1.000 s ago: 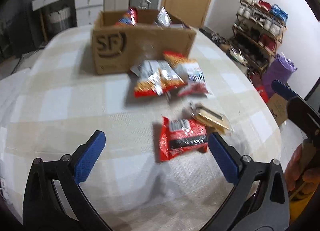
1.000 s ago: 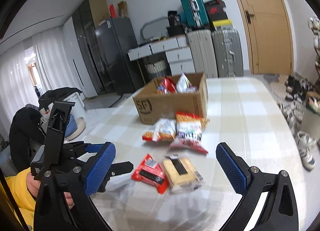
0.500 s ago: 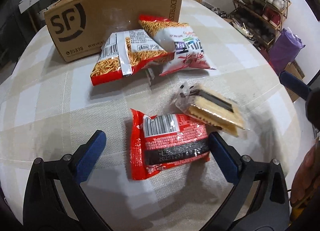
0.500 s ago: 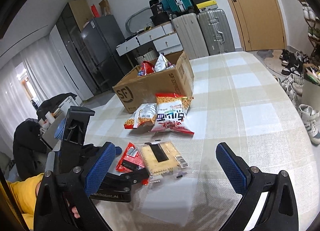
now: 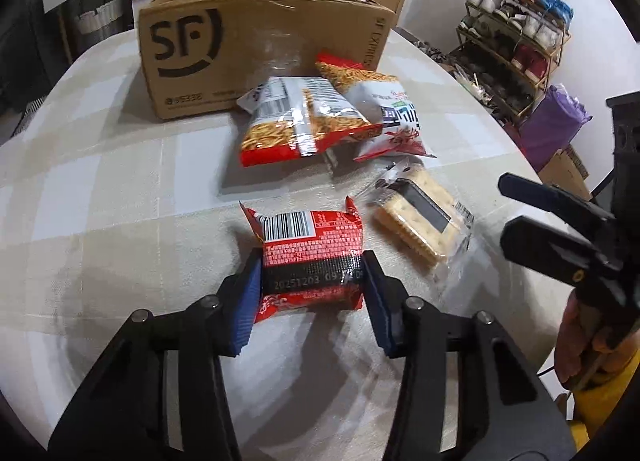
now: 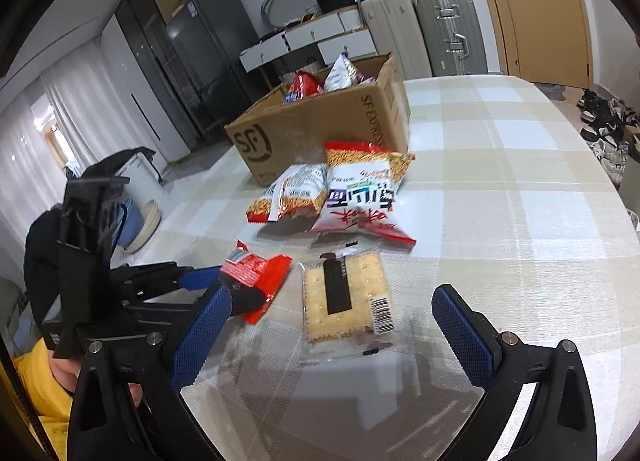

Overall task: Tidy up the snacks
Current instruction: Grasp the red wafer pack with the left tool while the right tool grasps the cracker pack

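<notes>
- While its jaws are closing, the left gripper [image 5: 312, 285] pinches the red snack packet [image 5: 310, 249], blue pads touching both sides.
- Right gripper [image 6: 332, 325] spread wide over the cracker pack [image 6: 346, 297].

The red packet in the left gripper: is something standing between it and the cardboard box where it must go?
Yes. Two noodle bags lie on the table between the red packet and the cardboard box, near its front wall.
</notes>
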The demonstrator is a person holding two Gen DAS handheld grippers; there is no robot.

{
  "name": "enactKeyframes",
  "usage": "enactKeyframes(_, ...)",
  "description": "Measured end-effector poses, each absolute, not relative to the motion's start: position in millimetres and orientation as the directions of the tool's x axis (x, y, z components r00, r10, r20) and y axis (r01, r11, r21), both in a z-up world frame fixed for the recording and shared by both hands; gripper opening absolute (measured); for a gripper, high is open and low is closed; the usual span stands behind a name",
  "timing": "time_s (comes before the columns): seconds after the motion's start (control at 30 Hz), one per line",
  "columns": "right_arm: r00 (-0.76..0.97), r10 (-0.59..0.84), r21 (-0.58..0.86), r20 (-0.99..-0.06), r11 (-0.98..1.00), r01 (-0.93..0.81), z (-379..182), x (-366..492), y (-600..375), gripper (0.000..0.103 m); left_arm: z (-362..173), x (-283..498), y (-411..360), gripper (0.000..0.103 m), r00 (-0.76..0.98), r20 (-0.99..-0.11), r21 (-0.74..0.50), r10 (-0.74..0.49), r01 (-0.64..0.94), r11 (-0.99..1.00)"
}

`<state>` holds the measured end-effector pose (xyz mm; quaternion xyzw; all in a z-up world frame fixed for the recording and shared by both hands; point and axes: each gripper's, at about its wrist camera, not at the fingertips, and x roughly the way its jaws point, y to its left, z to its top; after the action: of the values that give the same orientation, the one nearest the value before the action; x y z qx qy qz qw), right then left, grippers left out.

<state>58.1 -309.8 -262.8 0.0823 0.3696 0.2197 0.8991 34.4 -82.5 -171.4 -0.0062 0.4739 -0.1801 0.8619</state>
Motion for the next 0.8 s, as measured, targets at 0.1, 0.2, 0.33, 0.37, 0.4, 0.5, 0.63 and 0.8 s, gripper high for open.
enactKeyframes(0.1,0.621,0.437,0.288,-0.650,0.899,-0.331,-266.8,60.7,-304.2,0.102,-172.1,35.2,-75.9,0.043,0.492,-0.808,-0.198,-0.324,0.290,0.936)
enactKeyframes(0.2,0.616,0.399,0.239,-0.679,0.914,-0.329,-270.4,66.9,-294.6,0.102,-170.0,31.9,-61.2,0.043,0.505,-0.796,-0.216,-0.333,0.276,0.936)
enactKeyframes(0.33,0.616,0.335,0.154,-0.713,0.932,-0.328,-275.0,76.0,-281.3,0.102,-161.6,26.9,-39.1,0.043,0.528,-0.779,-0.234,-0.338,0.256,0.938)
enactKeyframes(0.37,0.614,0.318,0.129,-0.723,0.935,-0.332,-276.7,79.2,-276.7,0.102,-159.4,27.5,-36.3,0.043,0.534,-0.775,-0.236,-0.338,0.252,0.939)
enactKeyframes(0.4,0.610,0.309,0.116,-0.730,0.935,-0.334,-278.2,81.3,-274.1,0.102,-156.3,24.0,-29.7,0.043,0.538,-0.772,-0.240,-0.339,0.248,0.939)
enactKeyframes(0.5,0.586,0.283,0.078,-0.759,0.934,-0.349,-284.1,88.3,-264.1,0.095,-152.5,19.2,-15.7,0.043,0.552,-0.760,-0.254,-0.343,0.234,0.939)
enactKeyframes(0.63,0.556,0.233,0.009,-0.798,0.927,-0.375,-291.5,94.3,-252.2,0.081,-143.8,1.9,4.7,0.043,0.569,-0.748,-0.257,-0.342,0.227,0.940)
enactKeyframes(0.8,0.566,0.199,-0.034,-0.800,0.927,-0.374,-296.3,90.9,-245.0,0.072,-139.0,-3.9,10.1,0.043,0.584,-0.735,-0.263,-0.346,0.225,0.938)
